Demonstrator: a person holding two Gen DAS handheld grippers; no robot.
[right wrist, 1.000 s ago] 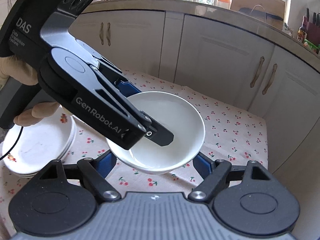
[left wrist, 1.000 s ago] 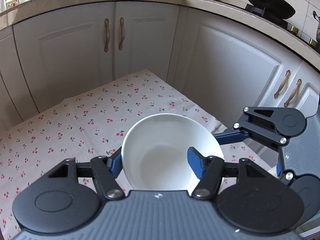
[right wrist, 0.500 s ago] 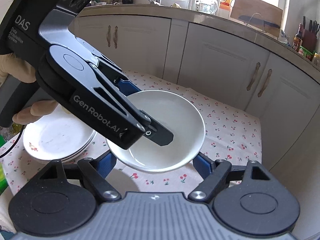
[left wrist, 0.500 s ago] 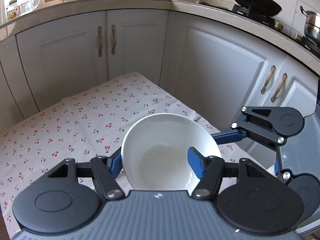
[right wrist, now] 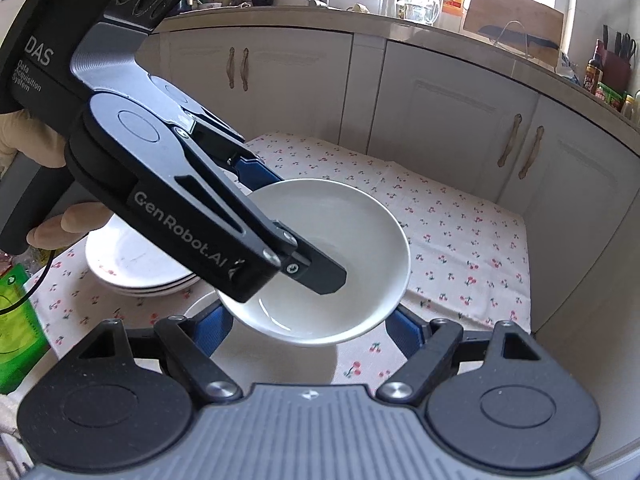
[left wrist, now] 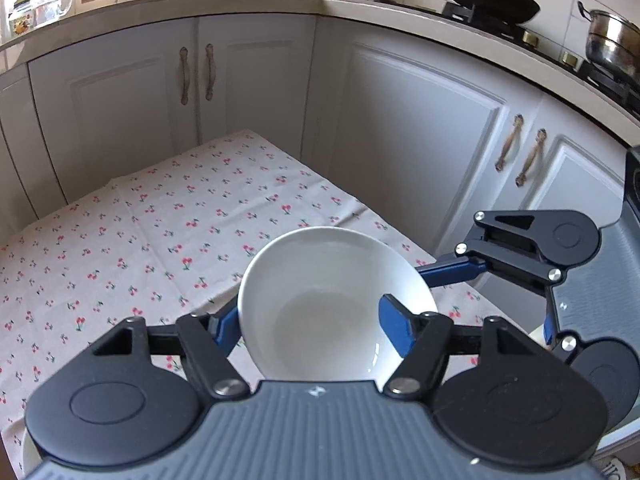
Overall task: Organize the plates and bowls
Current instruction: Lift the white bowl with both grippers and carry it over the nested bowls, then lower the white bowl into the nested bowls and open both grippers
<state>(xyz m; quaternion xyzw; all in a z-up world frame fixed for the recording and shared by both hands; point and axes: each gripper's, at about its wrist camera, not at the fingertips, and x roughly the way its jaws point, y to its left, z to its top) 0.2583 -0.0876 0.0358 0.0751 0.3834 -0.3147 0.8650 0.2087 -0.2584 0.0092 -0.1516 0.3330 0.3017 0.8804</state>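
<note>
My left gripper (left wrist: 312, 324) is shut on the rim of a white bowl (left wrist: 332, 300), one finger inside it and one outside, and holds it above the cherry-print tablecloth (left wrist: 160, 232). In the right wrist view the same bowl (right wrist: 352, 240) hangs tilted in the left gripper (right wrist: 280, 220). My right gripper (right wrist: 308, 332) is open, its blue fingers (right wrist: 404, 334) spread either side just below the bowl, not touching it. A stack of white plates (right wrist: 132, 264) sits on the cloth to the left. Part of another white dish (right wrist: 200, 308) shows under the bowl.
White kitchen cabinets (left wrist: 248, 92) enclose the table on the far and right sides. A green packet (right wrist: 16, 320) lies at the table's left edge. The cloth's right edge (right wrist: 528, 280) drops off close to the cabinets. A wok (left wrist: 488, 0) sits on the counter.
Both grippers and the bowl have risen and drawn back; more of the counter and plate stack shows. The left gripper's hold on the bowl is unchanged.
</note>
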